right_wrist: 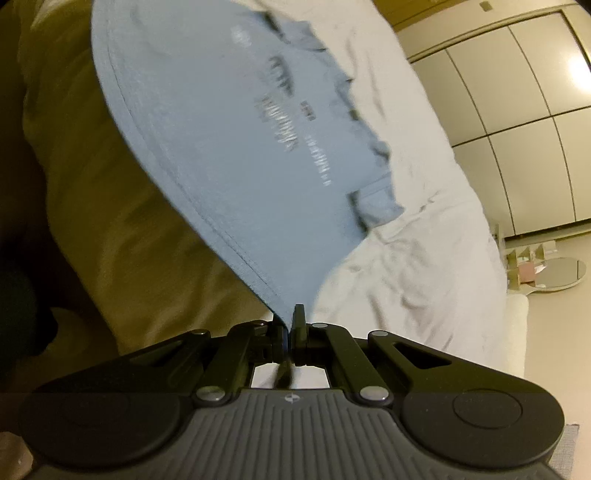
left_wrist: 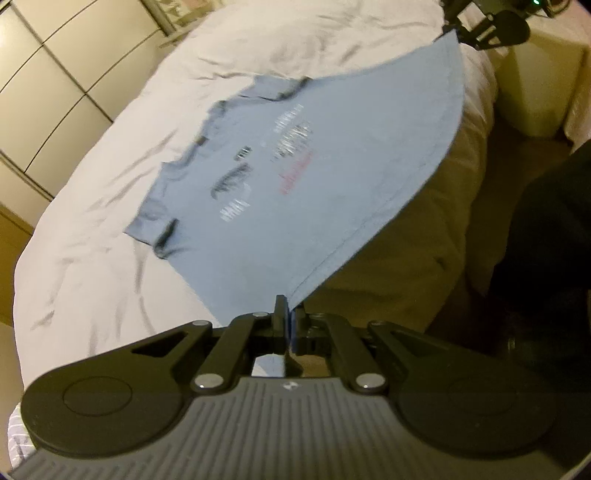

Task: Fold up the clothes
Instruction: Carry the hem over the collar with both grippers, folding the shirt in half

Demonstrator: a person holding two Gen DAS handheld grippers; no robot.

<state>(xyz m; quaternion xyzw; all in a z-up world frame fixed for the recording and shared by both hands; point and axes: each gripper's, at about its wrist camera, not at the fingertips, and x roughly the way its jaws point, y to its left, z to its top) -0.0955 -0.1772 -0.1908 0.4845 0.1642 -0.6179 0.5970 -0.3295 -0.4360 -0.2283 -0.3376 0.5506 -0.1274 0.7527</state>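
A light blue T-shirt [left_wrist: 295,177] with white and red print lies partly on the white bed [left_wrist: 110,206], collar and sleeves far from me, its hem stretched in the air off the bed's edge. My left gripper [left_wrist: 289,317] is shut on one hem corner. My right gripper [right_wrist: 289,321] is shut on the other hem corner of the T-shirt [right_wrist: 229,147]. In the left wrist view the right gripper [left_wrist: 458,31] shows at the top right, clamped on the far corner. The hem runs taut between the two.
The white bed [right_wrist: 399,258] has a tan side [left_wrist: 424,229] below the hem. Panelled wardrobe doors [left_wrist: 55,74] stand beyond the bed. A round mirror [right_wrist: 561,273] lies on the floor. A dark shape [left_wrist: 546,229], perhaps a person's clothing, is at the right.
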